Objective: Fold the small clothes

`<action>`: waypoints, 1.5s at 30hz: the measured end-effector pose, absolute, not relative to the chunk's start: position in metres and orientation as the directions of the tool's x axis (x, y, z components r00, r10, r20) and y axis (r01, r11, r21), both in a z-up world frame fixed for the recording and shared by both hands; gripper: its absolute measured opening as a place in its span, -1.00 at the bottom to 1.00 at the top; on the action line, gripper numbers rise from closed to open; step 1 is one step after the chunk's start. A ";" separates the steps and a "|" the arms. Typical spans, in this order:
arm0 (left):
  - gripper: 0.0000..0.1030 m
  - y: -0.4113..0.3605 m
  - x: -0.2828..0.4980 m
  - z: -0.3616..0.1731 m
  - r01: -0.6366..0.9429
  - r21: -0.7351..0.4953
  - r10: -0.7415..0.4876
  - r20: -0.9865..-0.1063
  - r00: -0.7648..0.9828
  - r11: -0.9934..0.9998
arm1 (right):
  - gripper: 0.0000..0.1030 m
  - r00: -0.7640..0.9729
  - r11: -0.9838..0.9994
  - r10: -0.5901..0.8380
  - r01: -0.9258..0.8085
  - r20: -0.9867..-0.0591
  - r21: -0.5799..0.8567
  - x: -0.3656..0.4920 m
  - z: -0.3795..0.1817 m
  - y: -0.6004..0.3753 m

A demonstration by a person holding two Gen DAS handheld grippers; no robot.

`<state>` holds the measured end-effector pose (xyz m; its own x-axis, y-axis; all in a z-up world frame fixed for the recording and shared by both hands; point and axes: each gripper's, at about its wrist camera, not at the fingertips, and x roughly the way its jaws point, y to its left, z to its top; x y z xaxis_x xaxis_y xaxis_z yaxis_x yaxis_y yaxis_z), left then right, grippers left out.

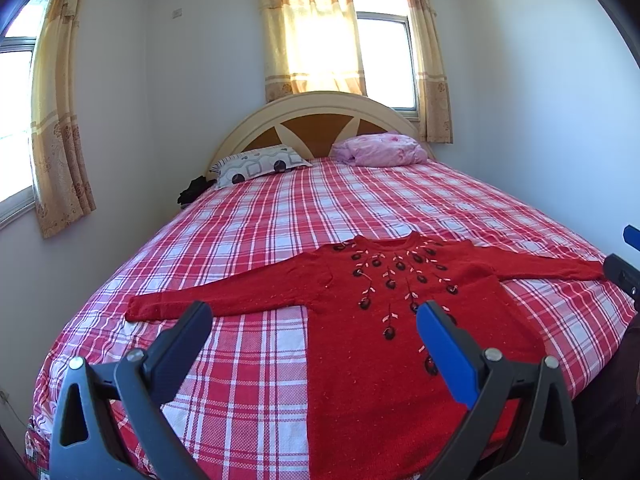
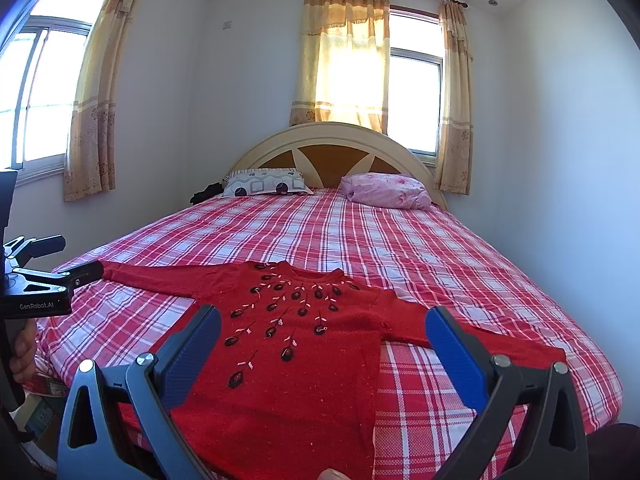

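Left wrist view. Red sweater (image 1: pixel 400 320) spread flat, front up, on the plaid bedspread (image 1: pixel 280 216), neckline toward the headboard (image 1: pixel 316 120), both sleeves stretched out sideways, hem at the near edge of the bed. Left gripper (image 1: pixel 314 322) hovering above the near part, jaws spread wide and empty. One jaw tip over the left sleeve (image 1: pixel 208 300) near its cuff, the other over the embroidered chest; bare plaid and the sweater's left side seam between them. No contact visible. Right gripper (image 1: pixel 624 268) just in frame at the far right edge, close to the cuff of the right sleeve (image 1: pixel 552 268).

Likely step: first fold, a sleeve brought across the body. Best done by pinching the cuff through both knit layers, lifting only slightly, carrying it straight across so the fold falls along the shoulder line; knit probably stretchy and prone to dragging the body out of square.

Right wrist view. Right gripper (image 2: pixel 324 328) likewise released, jaws wide apart, nothing held. Sweater (image 2: pixel 296 360) below and between them: left jaw tip over the body's edge, right jaw tip over the right sleeve (image 2: pixel 480 340). Left gripper (image 2: pixel 60 264) at the far left, jaws apart, tips pointing toward the cuff of the left sleeve (image 2: pixel 160 280); touching or not, impossible to tell. Pillows (image 2: pixel 264 182) and pink bundle (image 2: pixel 384 190) well apart, at the head of the bed.
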<state>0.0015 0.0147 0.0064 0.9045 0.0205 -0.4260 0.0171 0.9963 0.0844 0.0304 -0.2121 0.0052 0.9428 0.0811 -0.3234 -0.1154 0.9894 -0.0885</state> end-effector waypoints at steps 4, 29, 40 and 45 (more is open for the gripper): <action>1.00 0.015 0.002 0.007 0.016 0.081 0.020 -0.426 0.905 0.997 | 0.98 0.942 0.989 0.081 -0.116 -0.325 -0.088 0.031 0.004 -0.212; 1.00 0.022 0.003 0.008 0.001 0.069 0.028 -0.425 0.905 0.998 | 0.98 0.937 0.990 0.079 -0.112 -0.341 -0.080 0.037 -0.004 -0.215; 1.00 0.023 0.027 -0.022 0.004 0.077 0.033 -0.472 0.881 0.997 | 0.98 0.873 0.994 0.113 -0.098 -0.475 0.058 0.080 -0.051 -0.259; 1.00 0.016 0.053 -0.045 0.002 0.104 0.051 -0.506 0.861 0.995 | 0.98 0.826 0.975 0.045 0.086 -0.562 0.205 0.111 -0.081 -0.360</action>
<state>0.0530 0.0162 -0.0454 0.8608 0.0511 -0.5063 0.0022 0.9946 0.1041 0.1106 -0.3598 -0.0806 0.8262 0.0451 -0.5616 0.0861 0.9750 0.2049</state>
